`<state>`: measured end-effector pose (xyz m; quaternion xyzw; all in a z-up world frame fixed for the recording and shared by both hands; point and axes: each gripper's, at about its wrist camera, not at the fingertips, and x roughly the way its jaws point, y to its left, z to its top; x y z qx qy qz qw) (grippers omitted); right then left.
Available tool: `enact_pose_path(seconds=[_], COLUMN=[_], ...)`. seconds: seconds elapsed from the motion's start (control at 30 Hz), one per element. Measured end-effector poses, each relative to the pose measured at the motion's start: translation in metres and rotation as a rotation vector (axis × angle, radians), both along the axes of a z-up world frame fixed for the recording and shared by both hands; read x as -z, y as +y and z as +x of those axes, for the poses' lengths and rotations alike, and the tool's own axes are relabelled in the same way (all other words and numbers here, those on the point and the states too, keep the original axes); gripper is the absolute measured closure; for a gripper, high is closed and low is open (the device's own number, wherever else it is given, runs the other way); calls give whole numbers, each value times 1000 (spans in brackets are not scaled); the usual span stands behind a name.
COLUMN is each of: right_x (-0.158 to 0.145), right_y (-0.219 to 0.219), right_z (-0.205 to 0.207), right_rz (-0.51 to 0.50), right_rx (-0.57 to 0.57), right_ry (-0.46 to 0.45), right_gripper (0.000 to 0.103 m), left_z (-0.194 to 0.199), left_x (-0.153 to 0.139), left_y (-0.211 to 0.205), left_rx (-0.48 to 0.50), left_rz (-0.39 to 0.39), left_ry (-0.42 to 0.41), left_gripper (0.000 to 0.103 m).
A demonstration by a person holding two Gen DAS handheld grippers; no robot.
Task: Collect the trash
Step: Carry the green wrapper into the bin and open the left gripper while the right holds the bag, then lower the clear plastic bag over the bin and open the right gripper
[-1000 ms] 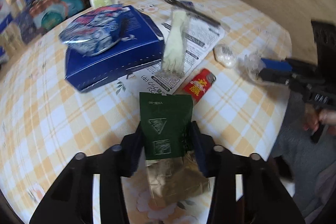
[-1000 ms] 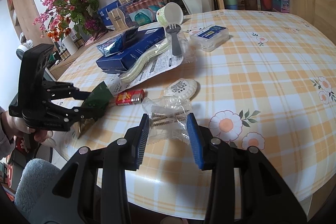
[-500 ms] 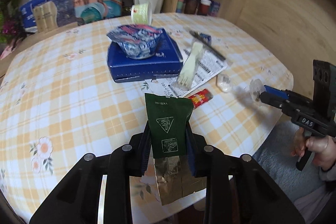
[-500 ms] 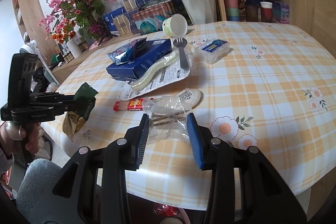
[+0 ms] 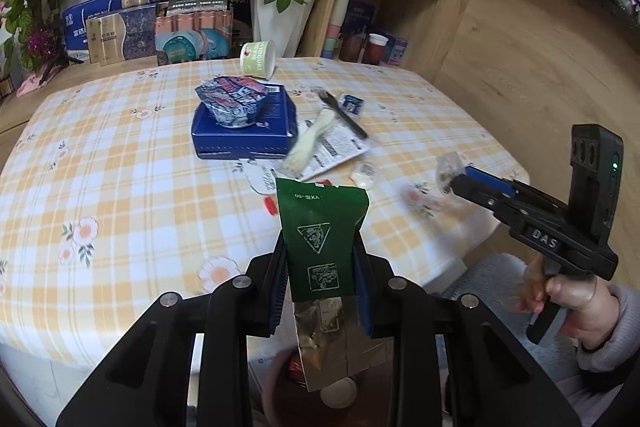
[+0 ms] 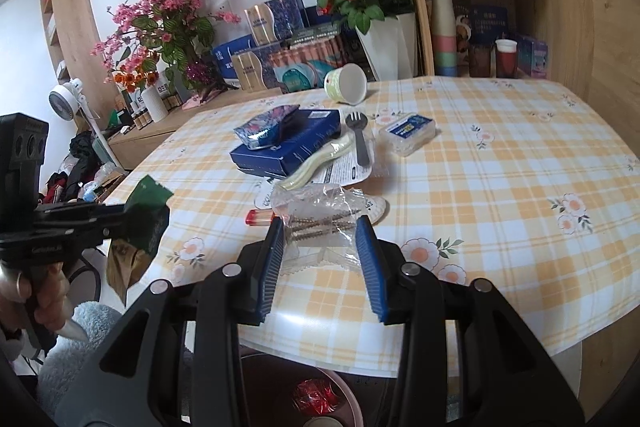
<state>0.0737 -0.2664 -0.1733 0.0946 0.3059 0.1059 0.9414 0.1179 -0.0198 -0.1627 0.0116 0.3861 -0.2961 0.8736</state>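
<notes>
Trash is what both grippers carry here, each with one piece lifted clear of the checked table (image 5: 120, 155); the left gripper (image 5: 322, 281) has its jaws clamped on a green pouch (image 5: 320, 235), the pads pressing its two long edges, so the pouch stands upright with its torn foil end hanging below the fingers, an edge grip that likely suits a flat, limp packet; the log's falling figure fits jaws that have just been closing onto it; the right gripper (image 6: 320, 251) is closed on a clear plastic bag of screws (image 6: 316, 215), the crinkled film bunched between the blue pads and the screws lying crosswise, probably because the soft bag gives nothing firmer to seize; both pieces are held out over the near edge of the table, above a reddish bin (image 6: 320, 391) on the floor that already holds a red wrapper, which suggests the drop is the step in hand; on the table remain a blue box (image 5: 244, 129) with a crumpled foil packet (image 5: 232, 99) on top, a tipped yoghurt cup (image 5: 259, 59), a black fork (image 6: 358, 135), and a small red wrapper (image 6: 259, 217), all apparently still to be collected.
</notes>
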Motion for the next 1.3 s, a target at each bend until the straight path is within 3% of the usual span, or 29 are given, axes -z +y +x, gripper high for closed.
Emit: enact_pose_path(seconds=[0.43,1.03,1.3], right_x=[-19,-25,-20], right_y=[13,28,35], right_z=[-32,-68,-75], right_rz=[-16,-46,-51], right_rx=[-39,-70,-88], right_ry=[-34,-56,-41], right_gripper=[64,64,64], left_z=[-68,-108,-113], left_x=[-6,45,45], left_y=[-5,-13,-10], left_rx=[-26,1,-17], left_rz=[-48,-15,-24], left_ry=[12,183,163], left_gripper=[75,73,56])
